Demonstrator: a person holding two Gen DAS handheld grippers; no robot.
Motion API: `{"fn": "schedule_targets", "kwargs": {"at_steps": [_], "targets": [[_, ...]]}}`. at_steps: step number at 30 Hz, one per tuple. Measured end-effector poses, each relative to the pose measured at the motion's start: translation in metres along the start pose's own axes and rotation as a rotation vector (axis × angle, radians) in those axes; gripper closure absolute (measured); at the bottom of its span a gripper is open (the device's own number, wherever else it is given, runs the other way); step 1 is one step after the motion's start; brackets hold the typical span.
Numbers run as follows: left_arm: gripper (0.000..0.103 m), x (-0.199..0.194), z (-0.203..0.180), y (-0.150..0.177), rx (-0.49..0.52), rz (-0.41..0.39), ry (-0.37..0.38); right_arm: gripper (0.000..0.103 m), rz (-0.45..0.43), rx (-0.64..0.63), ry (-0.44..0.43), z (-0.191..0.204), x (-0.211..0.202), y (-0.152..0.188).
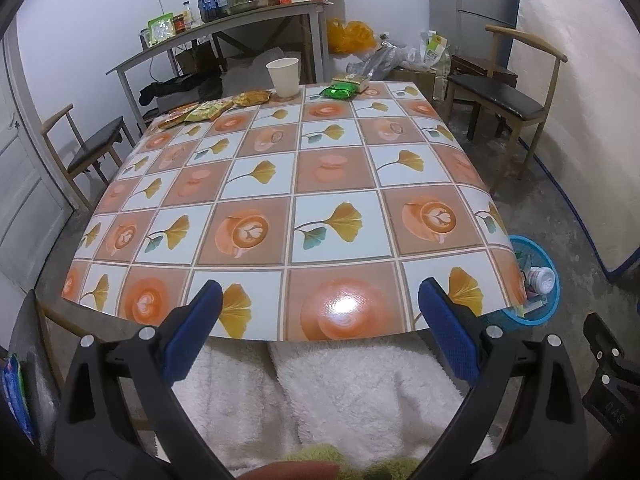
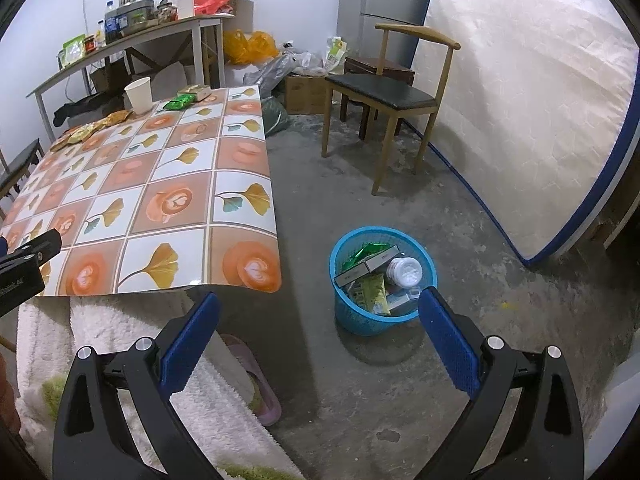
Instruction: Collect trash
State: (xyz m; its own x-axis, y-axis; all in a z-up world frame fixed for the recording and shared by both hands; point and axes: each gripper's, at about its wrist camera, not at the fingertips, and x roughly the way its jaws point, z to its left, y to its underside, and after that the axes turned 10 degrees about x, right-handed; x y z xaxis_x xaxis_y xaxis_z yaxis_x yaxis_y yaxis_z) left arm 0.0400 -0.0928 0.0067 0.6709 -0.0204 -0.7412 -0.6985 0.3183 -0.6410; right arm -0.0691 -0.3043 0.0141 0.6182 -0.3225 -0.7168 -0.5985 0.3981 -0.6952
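- My left gripper (image 1: 320, 308) is spread wide, nothing between its blue pads, hanging over the near edge of the surface (image 1: 304, 184).
- My right gripper (image 2: 320, 314) is also spread wide and empty, over the floor (image 2: 460, 216) to the right of the surface, with the blue bin (image 2: 382, 280) just ahead between its fingers.
- Trash on the surface sits along the far edge: white paper cup (image 1: 283, 77) upright; green wrapper (image 1: 339, 91) to its right; small gold-green box (image 1: 352, 80) just behind the wrapper, at the edge.
- Row of yellow-orange snack packets (image 1: 212, 110) lies left of the cup, running toward the far left corner; the nearest packet is just beside the cup's base.
- All of that is well apart from both grippers; the near half of the surface shows only the patterned cloth.
- Bin stands on the floor off the surface's near right corner, partly filled: white lidded jar (image 2: 405, 271), flat grey boxes (image 2: 362, 268), green foil (image 2: 366, 250), yellow-green pouch (image 2: 374, 292).
- White fluffy fabric (image 1: 340, 392) lies under the near edge of the surface, below my left gripper.
- Wooden chair (image 2: 396, 98) with a dark seat stands on the floor beyond the bin; a mattress (image 2: 532, 112) leans on the right wall.
- Cluttered side table (image 1: 224, 28) stands against the back wall.
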Motion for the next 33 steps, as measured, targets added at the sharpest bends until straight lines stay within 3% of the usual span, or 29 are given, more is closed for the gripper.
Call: {"fn": "schedule_targets", "kwargs": {"at_steps": [33], "targets": [[0.009, -0.0048, -0.0027, -0.0008, 0.000, 0.005, 0.032, 0.007, -0.016, 0.010, 0.009, -0.0019, -0.0073, -0.0006]]}}
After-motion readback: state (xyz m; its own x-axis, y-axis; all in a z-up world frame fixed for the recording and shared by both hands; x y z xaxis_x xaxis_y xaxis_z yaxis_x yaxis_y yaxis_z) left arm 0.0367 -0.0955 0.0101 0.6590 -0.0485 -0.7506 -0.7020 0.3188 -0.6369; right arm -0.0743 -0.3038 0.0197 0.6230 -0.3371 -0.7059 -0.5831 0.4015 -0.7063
